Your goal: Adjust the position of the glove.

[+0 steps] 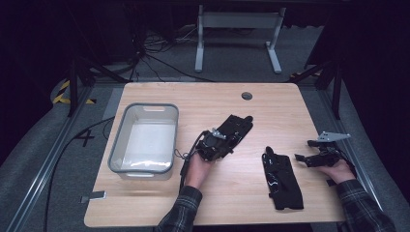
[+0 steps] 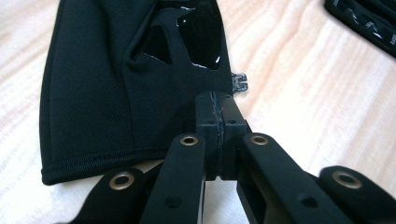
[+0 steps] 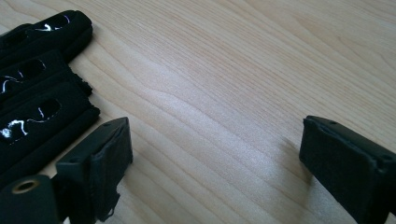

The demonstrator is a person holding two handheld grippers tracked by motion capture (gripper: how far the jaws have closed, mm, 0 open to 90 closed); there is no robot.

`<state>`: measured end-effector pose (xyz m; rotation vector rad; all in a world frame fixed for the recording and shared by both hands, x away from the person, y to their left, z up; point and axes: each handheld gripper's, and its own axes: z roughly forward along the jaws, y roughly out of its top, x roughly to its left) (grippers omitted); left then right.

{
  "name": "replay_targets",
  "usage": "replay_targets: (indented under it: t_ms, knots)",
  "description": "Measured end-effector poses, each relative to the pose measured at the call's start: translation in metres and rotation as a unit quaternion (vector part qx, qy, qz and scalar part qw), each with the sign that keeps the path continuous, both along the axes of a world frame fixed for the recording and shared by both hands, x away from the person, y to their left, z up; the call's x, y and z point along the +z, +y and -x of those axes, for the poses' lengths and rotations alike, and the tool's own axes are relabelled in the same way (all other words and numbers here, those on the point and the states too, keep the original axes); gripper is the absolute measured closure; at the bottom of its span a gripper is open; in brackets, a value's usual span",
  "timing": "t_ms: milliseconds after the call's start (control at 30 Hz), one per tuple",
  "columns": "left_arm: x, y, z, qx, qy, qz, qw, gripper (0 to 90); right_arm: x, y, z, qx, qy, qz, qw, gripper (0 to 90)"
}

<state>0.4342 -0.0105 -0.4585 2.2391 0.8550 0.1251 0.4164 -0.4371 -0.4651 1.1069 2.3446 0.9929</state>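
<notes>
Wooden table (image 1: 159, 208) w/ dark floor around it. Black glove (image 1: 235, 126) lies mid-table; our left gripper (image 2: 218, 122) is at its cuff edge, jaws pressed together, a fold of the fabric seemingly nipped between them. Second black glove (image 1: 281, 178) lies right-front, just beside our right gripper (image 1: 300, 158), jaws wide apart over bare wood. Grey bin (image 1: 116, 150) sits at left. No readable writing.
</notes>
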Motion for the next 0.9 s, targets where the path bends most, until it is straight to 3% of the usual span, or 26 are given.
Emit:
replay_targets:
  t_ms: [900]
  knots:
    - [0.002, 0.004, 0.076, -0.044, 0.025, -0.012, 0.9986, 89.9, 0.000, 0.000, 0.000, 0.000, 0.000, 0.000, 1.0000, 10.0]
